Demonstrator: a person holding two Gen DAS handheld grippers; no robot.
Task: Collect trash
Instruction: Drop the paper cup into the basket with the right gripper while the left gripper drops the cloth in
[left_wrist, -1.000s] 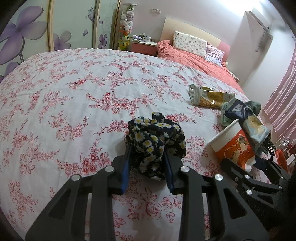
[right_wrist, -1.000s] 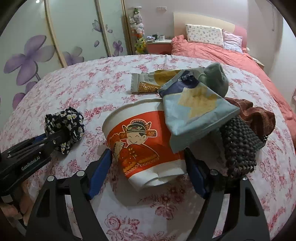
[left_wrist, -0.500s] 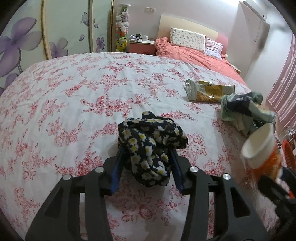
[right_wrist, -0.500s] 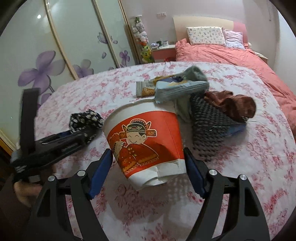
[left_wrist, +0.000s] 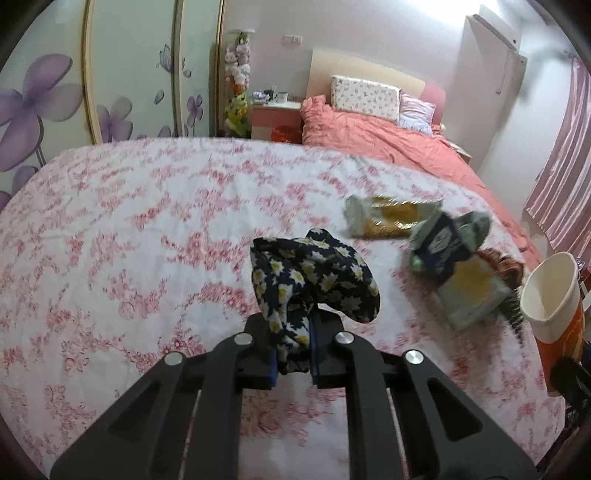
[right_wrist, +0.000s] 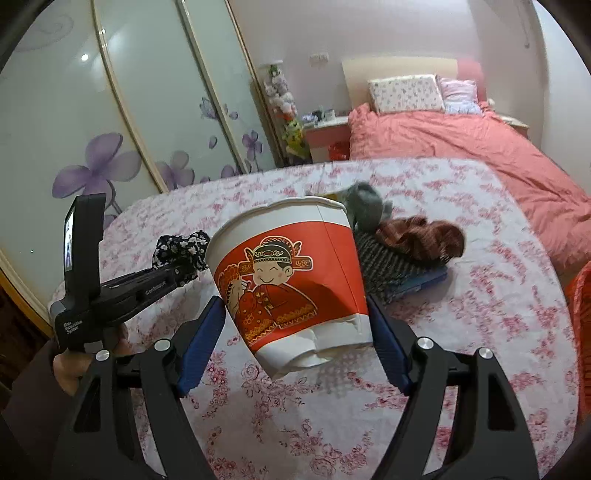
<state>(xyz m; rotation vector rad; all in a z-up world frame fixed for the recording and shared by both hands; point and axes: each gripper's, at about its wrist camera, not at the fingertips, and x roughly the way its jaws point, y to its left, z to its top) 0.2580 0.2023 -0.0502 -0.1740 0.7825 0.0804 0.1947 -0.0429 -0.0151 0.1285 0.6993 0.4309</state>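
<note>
In the left wrist view my left gripper (left_wrist: 293, 350) has its jaws closing, the pads pinching a black cloth with white daisies (left_wrist: 317, 273) that hangs just above the floral bedsheet (left_wrist: 147, 258). My right gripper (right_wrist: 295, 332) is shut on a red-and-white paper noodle cup (right_wrist: 291, 280) with a cartoon figure, held tilted above the sheet, its bottom rim crushed. The same cup (left_wrist: 550, 295) shows at the left view's right edge. A gold snack wrapper (left_wrist: 388, 218) lies flat farther back. The left gripper (right_wrist: 177, 273) and the daisy cloth (right_wrist: 181, 247) appear left of the cup.
A pile of clothes (right_wrist: 406, 243) lies behind the cup, grey-green, brown and dark pieces mixed. A red-orange basket (right_wrist: 581, 332) sits at the right edge. A coral duvet (right_wrist: 461, 147), pillows and a nightstand are at the back; sliding wardrobe doors (right_wrist: 110, 129) stand left. A person's hand (right_wrist: 70, 365) holds the left gripper.
The left jaws have closed tight on the daisy cloth and raised it. The right gripper has carried the cup up and away; the clothes draped over its rim have slid off.
</note>
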